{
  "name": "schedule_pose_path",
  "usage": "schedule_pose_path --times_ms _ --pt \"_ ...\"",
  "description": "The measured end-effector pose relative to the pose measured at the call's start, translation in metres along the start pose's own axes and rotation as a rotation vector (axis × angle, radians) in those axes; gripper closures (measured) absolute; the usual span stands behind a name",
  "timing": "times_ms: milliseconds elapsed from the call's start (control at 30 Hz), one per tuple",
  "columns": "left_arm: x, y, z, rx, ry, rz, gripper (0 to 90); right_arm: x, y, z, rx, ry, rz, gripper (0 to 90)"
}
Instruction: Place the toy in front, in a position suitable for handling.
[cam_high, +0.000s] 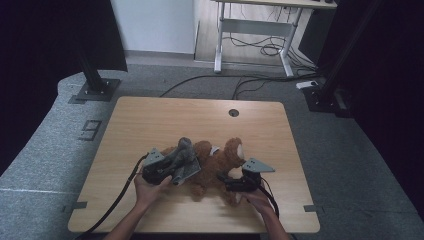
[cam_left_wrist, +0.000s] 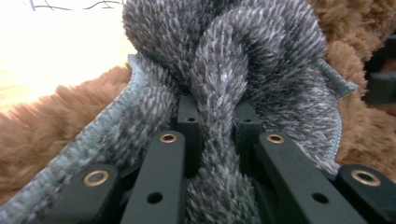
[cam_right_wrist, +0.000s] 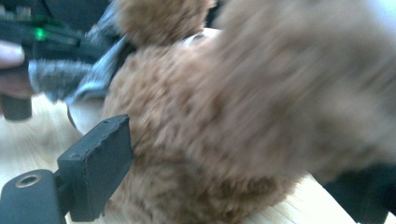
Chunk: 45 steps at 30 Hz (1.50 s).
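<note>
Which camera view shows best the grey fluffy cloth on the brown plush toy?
The left gripper view: the grey cloth sits close and sharp, pinched between the fingers. The high view shows it small; the right gripper view shows a blurred grey patch.

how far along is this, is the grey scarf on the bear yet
Partly. The grey scarf already looks knotted and lies on the brown teddy bear. In hand: the left gripper is shut on a strand below the knot, while the right gripper is at the bear's body. Whether the knot still needs tightening cannot be told.

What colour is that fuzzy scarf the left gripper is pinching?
The scarf is grey, a speckled mix of dark and light fibres; the left gripper view shows it best.
</note>
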<state>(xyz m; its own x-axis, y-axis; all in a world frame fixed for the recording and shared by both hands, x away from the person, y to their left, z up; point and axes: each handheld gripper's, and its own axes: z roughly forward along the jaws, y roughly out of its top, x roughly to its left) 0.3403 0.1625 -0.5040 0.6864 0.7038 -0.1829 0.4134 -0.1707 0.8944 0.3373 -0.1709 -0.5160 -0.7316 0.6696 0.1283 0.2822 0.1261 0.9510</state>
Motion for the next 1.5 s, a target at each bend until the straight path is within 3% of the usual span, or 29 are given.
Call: schedule_pose_path --times_ms 233,333,367,400,533,733,800,867,933,1033,1100,1167,1333,1500 --pt "-0.003 -0.005 -0.004 -0.007 -0.013 -0.012 78.3 0.003 0.007 0.020 0.036 0.048 0.004 8.2" --pt "-0.002 -0.006 -0.005 -0.011 -0.017 -0.015 78.2 0.007 0.003 0.023 0.026 0.057 -0.029 25.0" --pt "-0.003 -0.006 -0.006 -0.013 -0.021 -0.017 78.0 0.010 0.000 0.020 0.027 0.043 -0.056 37.6" --pt "-0.004 -0.005 -0.007 -0.018 -0.026 -0.020 78.0 0.010 0.000 0.020 0.027 0.043 -0.056 37.6" --pt "-0.011 0.010 -0.014 -0.045 -0.069 -0.036 76.8 0.017 -0.008 0.014 0.012 0.000 -0.129 49.8" --pt "-0.040 0.050 -0.016 -0.098 -0.121 0.040 76.6 0.023 -0.012 0.013 -0.001 -0.042 -0.171 52.6" --pt "-0.050 0.068 -0.012 -0.112 -0.119 0.078 76.5 0.023 -0.012 0.013 -0.003 -0.047 -0.181 52.9" --pt "-0.057 0.082 -0.002 -0.108 -0.142 0.077 76.5 0.024 -0.013 0.013 -0.007 -0.049 -0.179 53.2" --pt "-0.064 0.089 0.016 -0.058 -0.165 0.078 76.4 0.026 -0.013 0.012 -0.004 -0.052 -0.191 53.4" --pt "-0.070 0.083 0.047 0.034 -0.168 0.079 76.3 0.028 -0.015 0.012 -0.008 -0.060 -0.203 53.7" --pt "-0.071 0.074 0.061 0.069 -0.148 0.096 76.5 0.028 -0.016 0.012 -0.002 -0.064 -0.203 54.1" --pt "-0.072 0.069 0.064 0.079 -0.132 0.117 76.8 0.026 -0.018 0.012 0.005 -0.071 -0.197 54.8" --pt "-0.071 0.070 0.047 0.070 -0.045 0.191 76.7 0.025 -0.020 0.011 -0.008 -0.069 -0.193 56.2" --pt "-0.037 0.066 0.022 0.051 0.037 0.155 76.5 0.024 -0.020 0.010 -0.014 -0.068 -0.195 57.1"
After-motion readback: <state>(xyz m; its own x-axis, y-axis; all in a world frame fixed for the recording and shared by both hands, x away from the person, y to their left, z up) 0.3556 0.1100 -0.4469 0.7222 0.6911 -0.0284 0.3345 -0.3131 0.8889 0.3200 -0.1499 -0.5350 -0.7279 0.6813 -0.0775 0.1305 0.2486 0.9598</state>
